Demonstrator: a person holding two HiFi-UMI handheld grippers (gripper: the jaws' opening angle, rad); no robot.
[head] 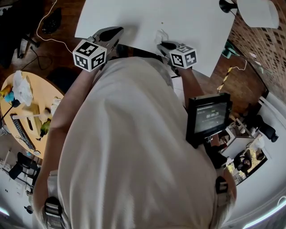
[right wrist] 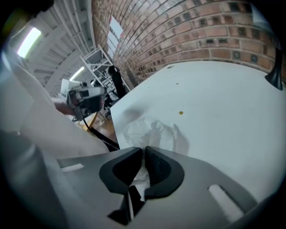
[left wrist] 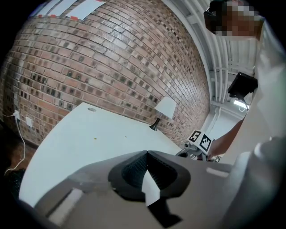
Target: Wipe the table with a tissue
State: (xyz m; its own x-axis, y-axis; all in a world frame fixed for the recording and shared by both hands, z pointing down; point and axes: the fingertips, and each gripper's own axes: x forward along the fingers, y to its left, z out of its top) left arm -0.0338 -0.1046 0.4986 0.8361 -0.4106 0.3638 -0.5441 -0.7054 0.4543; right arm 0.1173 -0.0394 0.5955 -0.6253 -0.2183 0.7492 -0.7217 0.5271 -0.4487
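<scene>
1. While the right gripper [right wrist: 144, 151] is angled down at the near edge of the white tabletop [right wrist: 214, 89], its fingers are clenched on the tissue [right wrist: 147, 130], which bunches out ahead onto the surface.
2. The left gripper [left wrist: 146, 153] is held near that same edge, fingers closed together on nothing.
3. The wiping looks under way. Next, I'd sweep the wad outward toward the small crumb [right wrist: 181, 113], pressing steadily without loosening the grip.

A white-shaded lamp [head: 257, 12] stands at the far right corner of the table [head: 147, 22], before a brick wall [left wrist: 111, 58]; a dark-framed screen [head: 208, 117] glows off its near right corner.
</scene>
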